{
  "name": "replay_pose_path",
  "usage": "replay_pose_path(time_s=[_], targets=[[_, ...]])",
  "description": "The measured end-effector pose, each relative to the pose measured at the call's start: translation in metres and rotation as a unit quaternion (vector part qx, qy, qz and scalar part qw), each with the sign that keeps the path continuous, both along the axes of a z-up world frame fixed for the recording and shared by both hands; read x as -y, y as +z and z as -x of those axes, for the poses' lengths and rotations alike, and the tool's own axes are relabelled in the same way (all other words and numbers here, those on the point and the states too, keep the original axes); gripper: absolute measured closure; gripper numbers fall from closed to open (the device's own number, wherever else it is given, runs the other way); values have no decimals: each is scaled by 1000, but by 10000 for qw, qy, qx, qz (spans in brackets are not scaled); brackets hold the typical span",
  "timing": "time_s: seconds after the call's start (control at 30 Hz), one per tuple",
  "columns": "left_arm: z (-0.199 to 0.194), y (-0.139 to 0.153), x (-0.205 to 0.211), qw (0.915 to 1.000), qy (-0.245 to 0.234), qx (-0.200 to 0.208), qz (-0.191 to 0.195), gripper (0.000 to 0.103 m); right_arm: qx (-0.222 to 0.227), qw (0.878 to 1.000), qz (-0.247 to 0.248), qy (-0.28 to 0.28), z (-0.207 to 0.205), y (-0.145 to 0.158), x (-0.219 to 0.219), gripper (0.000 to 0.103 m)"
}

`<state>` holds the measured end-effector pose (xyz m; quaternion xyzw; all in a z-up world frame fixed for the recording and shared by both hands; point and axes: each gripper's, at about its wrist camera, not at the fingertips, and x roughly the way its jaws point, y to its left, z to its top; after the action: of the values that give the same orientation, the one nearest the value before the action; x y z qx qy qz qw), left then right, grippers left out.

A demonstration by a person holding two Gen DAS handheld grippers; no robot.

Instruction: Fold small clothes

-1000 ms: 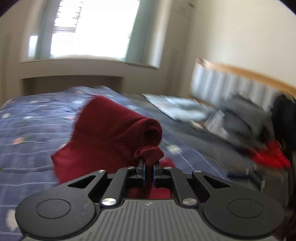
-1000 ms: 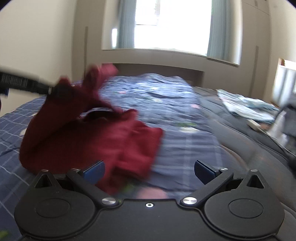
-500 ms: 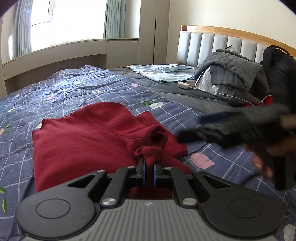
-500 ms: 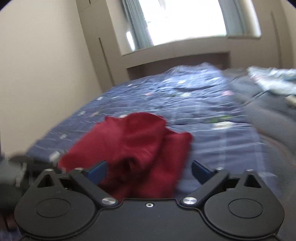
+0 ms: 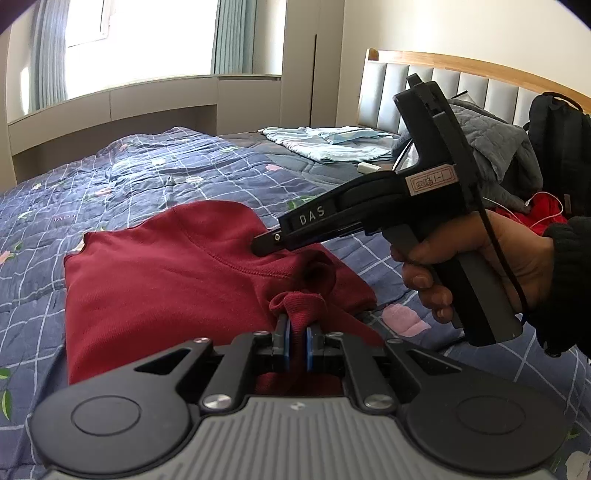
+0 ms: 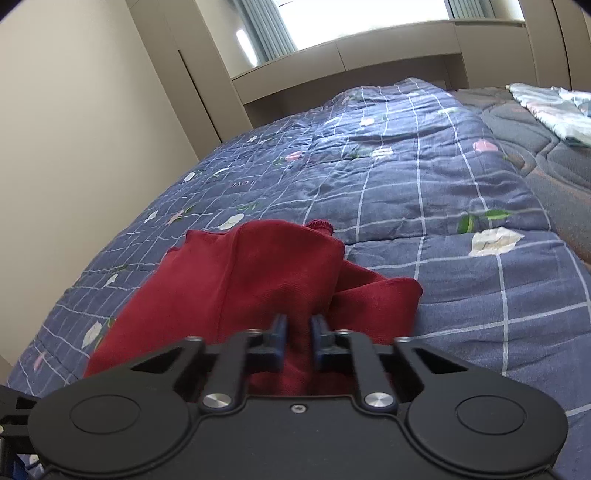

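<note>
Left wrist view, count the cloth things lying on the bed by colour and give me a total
Dark red: 1, the dark red knit garment
Light blue: 1, the light blue folded cloth
Grey: 1, the grey quilted jacket
Bright red: 1, the bright red cloth beside the jacket
Total: 4

Seen from the right gripper (image 6: 297, 328), whose black body fills the bottom edge. Its two blue-padded fingers (image 6: 277, 334) have just closed and stand close together, with a fold of a dark red garment (image 6: 258, 280) between them. The garment lies crumpled on a blue quilt (image 6: 388, 192) with a white grid and small flower prints. At the far right, a grey mattress (image 6: 554, 166) is uncovered, with pale folded cloth (image 6: 554, 107) on it. A beige wall (image 6: 74, 129) rises on the left. Beyond the bed are a low ledge and a bright window (image 6: 362, 14) with grey-blue curtains.
</note>
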<state>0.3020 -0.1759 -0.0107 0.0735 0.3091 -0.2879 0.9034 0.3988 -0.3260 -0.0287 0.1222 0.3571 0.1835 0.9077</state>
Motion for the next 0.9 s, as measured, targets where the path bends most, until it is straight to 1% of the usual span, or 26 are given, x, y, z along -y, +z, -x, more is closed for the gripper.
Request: replay_pose_path(time_s=[0.07,0.17,0.3,0.4,0.47,0.53,0.63,0.73,0.77,0.8,0.83,0.87,0.9], targets=[[1,1,-1,10000,-3,21,5,96,61,10000,-70,-19,-1,1,2,98],[3,3,-2,10000,0,66,47,96,166,9998,-87,-64,2,7,4,99],[8,11,-3,9998,-20,157,119,96,374,9992,-124,-111,10,21,11,99],[12,17,-1,9996,-124,238,120,96,490,9986,-93,-190,20,31,17,99],[14,16,1,9994,-232,234,125,96,548,9981,5,-292,28,32,22,99],[15,11,5,9991,-363,191,97,96,532,9978,47,-400,36,27,29,99],[14,-2,9,9990,-450,5,81,96,259,9981,31,-552,40,7,37,99],[14,-10,8,9989,-431,-138,123,95,101,9986,1,-520,39,-5,37,99],[14,-9,5,9988,-399,-188,197,92,108,9986,41,-508,40,-6,35,97],[14,-7,3,9986,-369,-235,281,87,139,9985,121,-506,40,-4,33,93],[15,-4,0,9980,-396,-298,390,72,195,9982,258,-508,41,-1,30,90],[15,0,-4,9970,-434,-359,533,43,247,9975,394,-537,42,2,28,78],[17,4,-10,9960,-445,-372,685,28,288,9964,530,-597,45,6,26,68]])
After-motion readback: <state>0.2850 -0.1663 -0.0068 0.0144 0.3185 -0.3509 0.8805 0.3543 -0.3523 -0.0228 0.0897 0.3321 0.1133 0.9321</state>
